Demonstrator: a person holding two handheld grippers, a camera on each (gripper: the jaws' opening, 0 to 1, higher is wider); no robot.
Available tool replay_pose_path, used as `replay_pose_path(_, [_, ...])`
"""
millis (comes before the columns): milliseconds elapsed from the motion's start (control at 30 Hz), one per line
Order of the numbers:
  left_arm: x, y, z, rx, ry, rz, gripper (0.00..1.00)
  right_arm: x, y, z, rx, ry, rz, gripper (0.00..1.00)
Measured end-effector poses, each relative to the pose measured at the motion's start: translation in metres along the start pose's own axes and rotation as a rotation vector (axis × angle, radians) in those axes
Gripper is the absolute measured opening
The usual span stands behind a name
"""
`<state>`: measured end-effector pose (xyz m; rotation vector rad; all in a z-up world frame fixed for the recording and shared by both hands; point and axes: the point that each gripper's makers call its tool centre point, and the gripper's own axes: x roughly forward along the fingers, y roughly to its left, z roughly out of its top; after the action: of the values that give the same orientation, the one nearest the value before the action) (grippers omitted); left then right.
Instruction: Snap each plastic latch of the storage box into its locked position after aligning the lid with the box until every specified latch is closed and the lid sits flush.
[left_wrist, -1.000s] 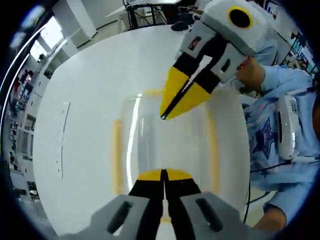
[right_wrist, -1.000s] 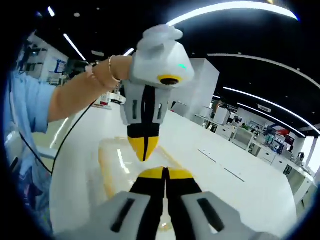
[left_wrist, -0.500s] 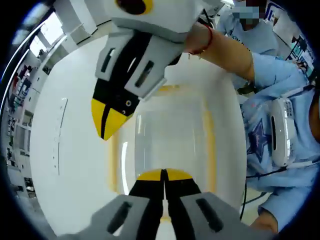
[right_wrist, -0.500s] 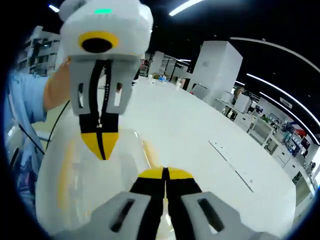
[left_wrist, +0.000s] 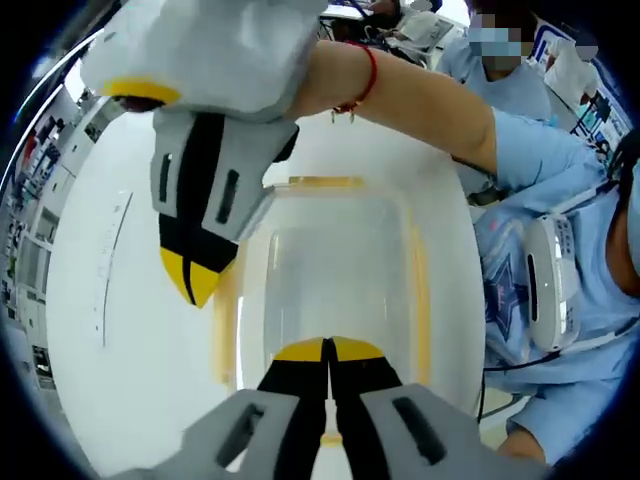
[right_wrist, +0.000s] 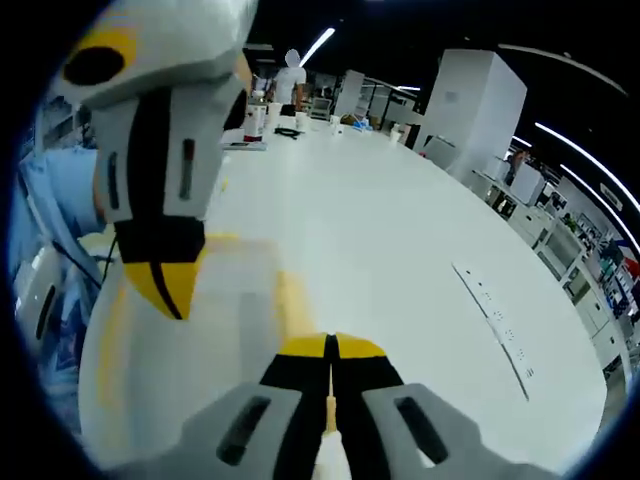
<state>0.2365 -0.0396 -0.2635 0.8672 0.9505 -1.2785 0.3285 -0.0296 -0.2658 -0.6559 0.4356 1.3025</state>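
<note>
One storage box (left_wrist: 340, 270), two tools (left_wrist: 326, 350) (right_wrist: 330, 347)

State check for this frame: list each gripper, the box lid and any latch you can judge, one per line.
Left gripper: jaws shut, empty, over the lid's near edge.
Right gripper: jaws shut, empty, tip by the box's side edge.
Clear plastic storage box lid: on the box, looks aligned.
Yellow side latches: position too blurred to judge.
White table: bears the box.
</note>
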Motion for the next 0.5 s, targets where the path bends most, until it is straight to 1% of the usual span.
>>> replay_pose_path(100, [0.0003, -0.0008, 0.0008, 0.013, 0.001, 0.006, 0.00, 0.0024, -0.0016, -0.0016, 0.000, 0.020, 0.017, 0.00])
replay_pose_path(133, [0.0002, -0.0009, 0.0012, 0.022, 0.001, 0.011, 0.00, 0.0046, 0.0005, -0.0022, 0.023, 0.028, 0.050, 0.00])
replay_pose_path(233, [0.0003, -0.0009, 0.0016, 0.029, 0.001, 0.017, 0.00, 0.0062, 0.0033, -0.0004, 0.062, 0.022, 0.092, 0.00])
replay_pose_path(267, [0.0004, -0.0011, 0.0022, 0.031, 0.001, 0.027, 0.00, 0.0068, -0.0007, -0.0001, 0.051, 0.024, 0.100, 0.00])
replay_pose_path(300, [0.0006, -0.0013, 0.0036, 0.054, 0.012, 0.049, 0.00, 0.0067, 0.0039, 0.0015, 0.046, 0.017, 0.155, 0.00])
replay_pose_path(333, [0.0007, -0.0012, 0.0039, 0.058, 0.017, 0.053, 0.00, 0.0065, 0.0059, 0.0027, 0.047, 0.012, 0.174, 0.00])
replay_pose_path(400, [0.0009, -0.0007, 0.0050, 0.065, 0.034, 0.063, 0.00, 0.0070, 0.0045, 0.0035, 0.024, 0.020, 0.186, 0.00])
replay_pose_path(433, [0.0008, -0.0005, 0.0053, 0.069, 0.043, 0.068, 0.00, 0.0077, 0.0048, 0.0041, 0.014, 0.014, 0.192, 0.00])
replay_pose_path(500, [0.0004, -0.0003, 0.0056, 0.080, 0.053, 0.074, 0.00, 0.0079, 0.0044, 0.0042, 0.021, 0.018, 0.206, 0.00])
